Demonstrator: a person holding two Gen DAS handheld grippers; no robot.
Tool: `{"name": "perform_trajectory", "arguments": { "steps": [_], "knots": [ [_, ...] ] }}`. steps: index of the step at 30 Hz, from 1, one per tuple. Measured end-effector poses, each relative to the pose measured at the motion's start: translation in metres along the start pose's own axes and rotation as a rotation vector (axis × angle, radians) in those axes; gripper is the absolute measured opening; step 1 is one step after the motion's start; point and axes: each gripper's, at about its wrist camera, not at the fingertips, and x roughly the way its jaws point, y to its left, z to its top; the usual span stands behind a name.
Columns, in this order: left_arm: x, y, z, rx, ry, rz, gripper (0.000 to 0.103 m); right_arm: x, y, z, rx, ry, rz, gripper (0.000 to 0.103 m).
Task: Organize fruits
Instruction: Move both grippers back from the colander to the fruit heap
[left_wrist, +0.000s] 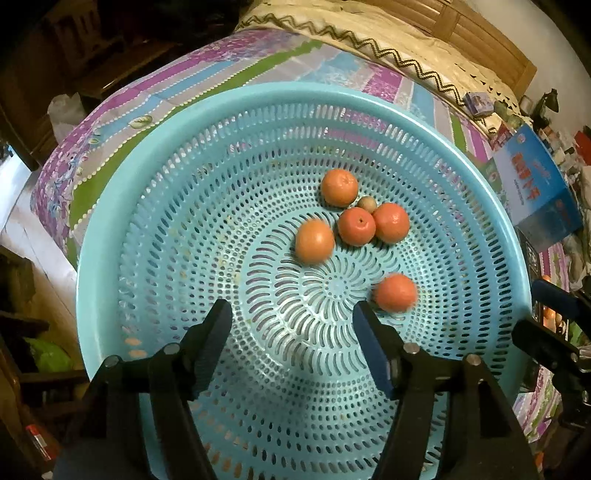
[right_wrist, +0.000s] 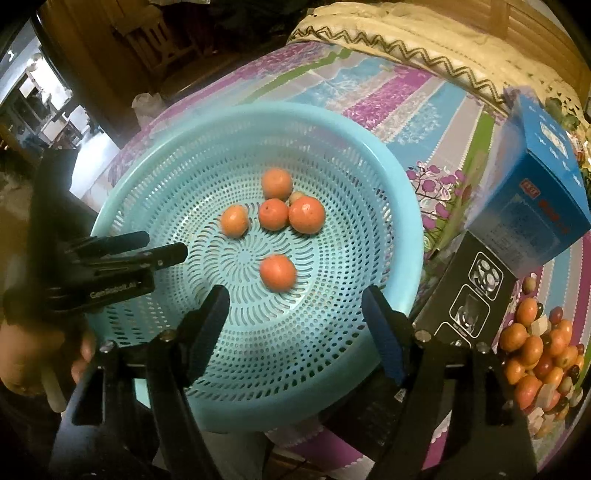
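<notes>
A round turquoise perforated basket (left_wrist: 107, 229) (right_wrist: 408, 206) sits on a striped flowery cloth. Several oranges lie inside, mostly clustered right of centre (left_wrist: 356, 226) (right_wrist: 273, 214), with a small brownish fruit (left_wrist: 366, 203) among them. Two oranges look blurred: one near the middle (left_wrist: 395, 292) (right_wrist: 277, 272) and one further left (left_wrist: 314, 240). My left gripper (left_wrist: 291, 308) (right_wrist: 159, 245) hangs open over the basket's near side, nothing between its fingers. My right gripper (right_wrist: 295, 291) (left_wrist: 539, 314) is also open and empty, just below the blurred central orange.
A heap of mixed fruit (right_wrist: 539, 354) lies on the cloth right of the basket. A black box (right_wrist: 469, 291) and a blue box (right_wrist: 532, 206) (left_wrist: 532, 184) stand between them. A hand (right_wrist: 22, 354) holds the left gripper's handle. A cream blanket covers the far side.
</notes>
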Motion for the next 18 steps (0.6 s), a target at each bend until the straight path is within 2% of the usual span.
{"name": "perform_trajectory", "arguments": {
  "steps": [18],
  "knots": [
    [0.0035, -0.0046, -0.0014, 0.005, 0.003, 0.001, 0.069, -0.0017, -0.0020, -0.0008, -0.001, -0.010, 0.038, 0.075]
  ]
}}
